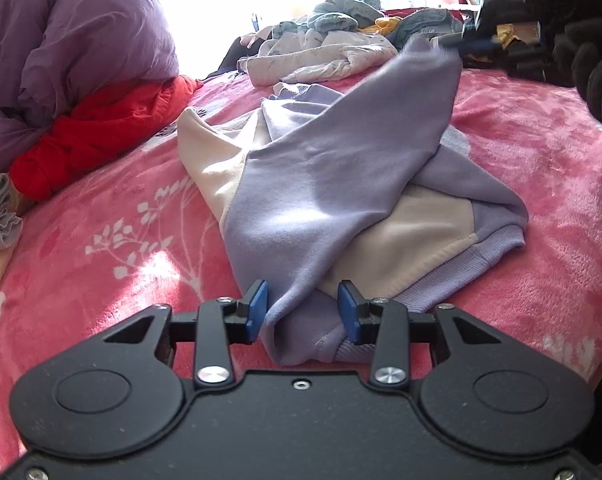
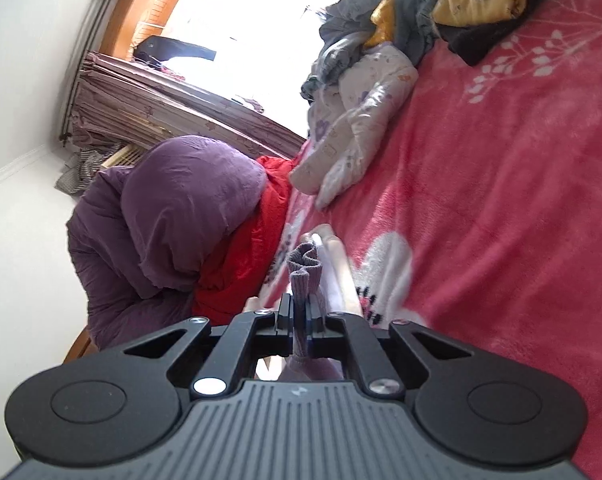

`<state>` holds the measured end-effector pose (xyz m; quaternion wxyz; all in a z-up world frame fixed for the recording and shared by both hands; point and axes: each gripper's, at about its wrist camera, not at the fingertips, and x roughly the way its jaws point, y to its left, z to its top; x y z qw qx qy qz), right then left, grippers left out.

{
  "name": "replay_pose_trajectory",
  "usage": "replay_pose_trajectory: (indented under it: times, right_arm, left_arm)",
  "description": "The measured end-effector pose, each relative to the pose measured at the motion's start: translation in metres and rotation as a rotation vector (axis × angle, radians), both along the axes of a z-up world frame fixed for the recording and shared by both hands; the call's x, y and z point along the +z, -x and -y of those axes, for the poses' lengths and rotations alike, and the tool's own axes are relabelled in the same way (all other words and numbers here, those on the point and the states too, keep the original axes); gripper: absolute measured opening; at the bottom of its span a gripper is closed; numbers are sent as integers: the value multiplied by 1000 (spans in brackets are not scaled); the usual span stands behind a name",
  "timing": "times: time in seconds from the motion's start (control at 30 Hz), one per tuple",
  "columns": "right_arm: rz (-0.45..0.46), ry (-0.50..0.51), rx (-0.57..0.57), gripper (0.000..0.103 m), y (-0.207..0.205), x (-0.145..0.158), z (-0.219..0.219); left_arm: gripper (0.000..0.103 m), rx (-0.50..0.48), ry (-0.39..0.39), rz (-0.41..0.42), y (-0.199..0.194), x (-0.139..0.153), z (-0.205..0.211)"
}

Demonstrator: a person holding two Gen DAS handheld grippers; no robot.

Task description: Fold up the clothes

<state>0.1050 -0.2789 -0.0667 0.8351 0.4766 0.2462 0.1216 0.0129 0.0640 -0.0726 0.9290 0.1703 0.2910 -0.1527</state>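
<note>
A pink blanket with white sprigs (image 1: 113, 236) covers the bed and fills most of both views; at ten o'clock in the left wrist view a purple duvet (image 1: 73, 40) is heaped over a red cloth (image 1: 97, 128), and the same pair sits at nine o'clock in the right wrist view; a pile of loose clothes (image 1: 333, 40) lies at twelve o'clock, well apart from the work. The lilac and cream sweatshirt (image 1: 313, 176) lies crumpled in the middle of the blanket, running from six o'clock towards one o'clock; one lilac sleeve (image 1: 413, 80) is lifted clear of the bed. The right gripper (image 1: 467, 42), held in a black-gloved hand (image 1: 589, 68) at two o'clock, carries that sleeve's end; in its own view its fingers are closed tight on the ribbed cuff (image 2: 305, 268), which sticks up just past the pads. The left gripper (image 1: 303, 312) sits low at six o'clock at the near hem; its blue pads (image 1: 257, 312) stand apart with a fold of lilac cloth between them, not pinching it.
</note>
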Motion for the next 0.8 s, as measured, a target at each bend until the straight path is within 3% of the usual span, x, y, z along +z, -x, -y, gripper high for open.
replay_pose_trajectory:
  times: [0.03,0.1,0.2,0.33,0.8]
  right_arm:
    - [-32,-4,-16,32,-3,-9,2]
    - [-89,-40,-54,51,-5,-29,9]
    - [-135,-122,-88,50,-5,-55,17]
    - [-117,-143,-52,55,-7,-58,12]
    - [-122,-101,0,61,-23,-61,-3]
  left_arm:
    - [38,1,-2,3,0,1,0]
    - [39,2,-5,9,1,2,-1]
    - [39,4,-10,18,2,4,-2]
    - [39,6,-21,28,3,6,-3]
    - [38,-12,-122,35,2,1,-1]
